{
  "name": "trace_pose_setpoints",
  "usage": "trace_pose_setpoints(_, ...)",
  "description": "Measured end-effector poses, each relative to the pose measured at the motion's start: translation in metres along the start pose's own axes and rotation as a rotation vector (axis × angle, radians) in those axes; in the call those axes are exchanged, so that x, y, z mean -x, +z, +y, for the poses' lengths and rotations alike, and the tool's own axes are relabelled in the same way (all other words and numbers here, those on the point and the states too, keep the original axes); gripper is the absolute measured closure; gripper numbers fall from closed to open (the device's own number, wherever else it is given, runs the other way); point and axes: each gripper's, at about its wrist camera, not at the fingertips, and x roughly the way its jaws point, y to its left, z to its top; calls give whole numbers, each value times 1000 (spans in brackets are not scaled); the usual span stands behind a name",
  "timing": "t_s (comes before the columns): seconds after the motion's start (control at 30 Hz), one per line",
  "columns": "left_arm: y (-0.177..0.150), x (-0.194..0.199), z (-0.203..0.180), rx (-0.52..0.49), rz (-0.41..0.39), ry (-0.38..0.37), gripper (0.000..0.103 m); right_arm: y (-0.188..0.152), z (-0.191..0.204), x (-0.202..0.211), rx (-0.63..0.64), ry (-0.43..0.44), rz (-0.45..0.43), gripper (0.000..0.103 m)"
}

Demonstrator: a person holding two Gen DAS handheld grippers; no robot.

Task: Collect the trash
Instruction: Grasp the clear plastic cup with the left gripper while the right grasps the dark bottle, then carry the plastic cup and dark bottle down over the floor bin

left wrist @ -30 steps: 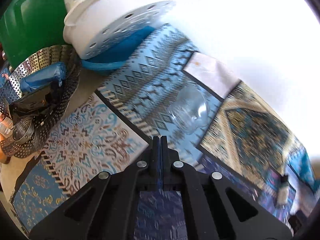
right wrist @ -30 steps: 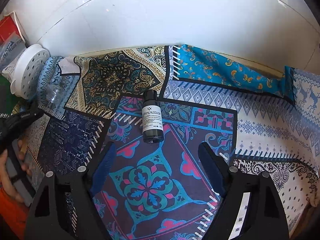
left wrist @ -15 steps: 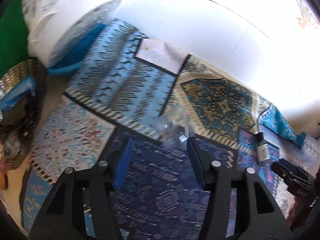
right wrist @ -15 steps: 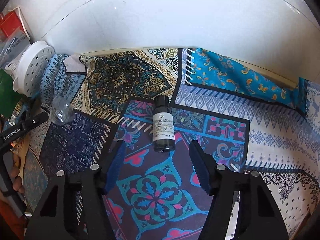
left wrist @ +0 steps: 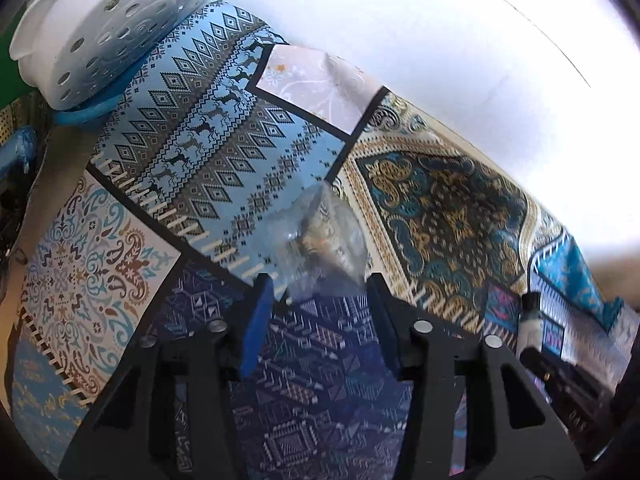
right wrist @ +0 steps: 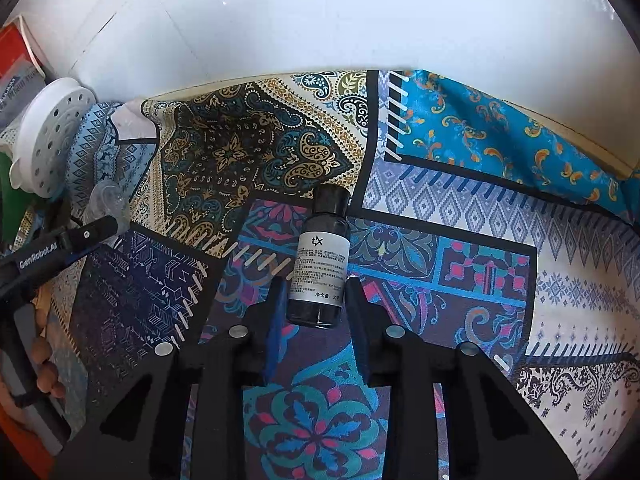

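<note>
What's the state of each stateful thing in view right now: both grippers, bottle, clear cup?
right gripper: jaws have just closed, pads on the dark bottle's sides
dark bottle: capped, lying on its side on the patchwork cloth
left gripper: jaws partly open, have just been narrowing
clear plastic cup: crumpled, on the cloth just ahead of the left fingertips, not gripped

Bright daylight; wall overexposed in left view; fisheye bending, dark corners, slight blur.

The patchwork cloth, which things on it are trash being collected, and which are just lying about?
Job: dark bottle, between the right gripper fingers; crumpled clear plastic cup, at the left gripper tips.
Lying about: white perforated basket; patchwork cloth.
</note>
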Motion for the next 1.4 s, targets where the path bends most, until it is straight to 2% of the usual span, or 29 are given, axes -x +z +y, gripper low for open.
trace_pose_setpoints(0.1, 6, -6, 1, 17, -18, 1, 57, -1, 0, 2, 9, -7, -5, 76)
trace_pose_setpoints(0.17, 10, -11, 0, 10, -19, 21, 69, -3, 0, 5, 8, -2, -11, 76)
trace_pose_setpoints(0.33, 9, -7, -6, -19, -39, 30, 74, -7, 0, 19, 13, 2, -31, 77)
trace_pose_setpoints(0.4, 4, 1, -10, -51, -42, 18, 91, -9, 1, 26, 17, 0, -37, 77)
trace_pose_setpoints(0.43, 1, 5, -12, -68, -41, 10, 93, -10, 2, 30, 19, -2, -41, 77)
trace_pose_setpoints(0.57, -16, 31, -19, -161, -72, -5, 94, -20, 9, 46, 26, -13, -55, 78)
trace_pose_setpoints(0.83, -51, 97, -21, -262, -115, -132, 94, -58, 37, 88, 0, -53, -100, 78)
trace_pose_setpoints(1.0, -82, 134, -14, -352, -106, -188, 94, -98, 62, 117, -50, -98, -130, 78)
trace_pose_setpoints(1.1, -104, 158, -9, -416, -104, -195, 94, -125, 73, 132, -95, -128, -154, 78)
trace_pose_setpoints(1.27, -148, 183, -4, -529, -82, -233, 94, -170, 86, 151, -181, -150, -174, 79)
trace_pose_setpoints(1.4, -182, 195, -2, -578, -54, -250, 94, -201, 95, 160, -206, -165, -159, 79)
